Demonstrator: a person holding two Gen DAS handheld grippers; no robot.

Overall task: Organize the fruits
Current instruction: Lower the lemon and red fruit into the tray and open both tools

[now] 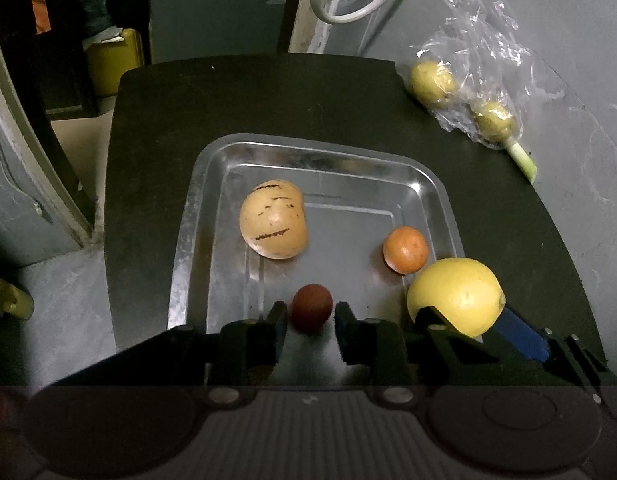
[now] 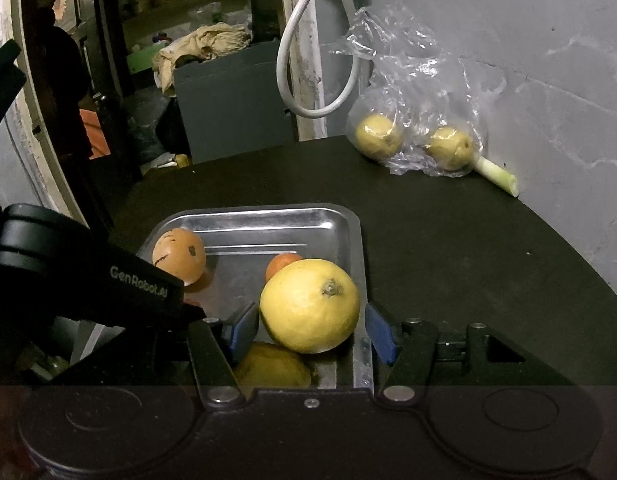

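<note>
Nearest in the left wrist view: left gripper (image 1: 311, 322), black fingers either side of a small dark-red round fruit (image 1: 311, 307) at the near end of the shiny rectangular metal tray (image 1: 188, 240). The fingers sit just beside the fruit; cannot tell whether they press it or stand released.

Right gripper (image 2: 311, 326), blue-padded fingers (image 2: 244, 330), grasping a large yellow round citrus fruit (image 2: 310, 306), stem end facing the camera, held over the tray's near right corner. A narrow gap shows at the right pad. Below it, a second yellow fruit (image 2: 274, 368) lies partly hidden.

Further into the tray: a small orange round fruit (image 1: 405, 250) toward the right wall; a pale tan melon-like fruit with dark streaks (image 1: 273, 219) left of centre.

Tray rests on a dark matte bench (image 1: 348, 96).

Far right corner of the bench, against a grey wall: a crumpled clear plastic bag (image 2: 420, 92) holding two yellow-green round fruits (image 2: 378, 136), a pale green stalk (image 2: 498, 176) just beside it.
</note>
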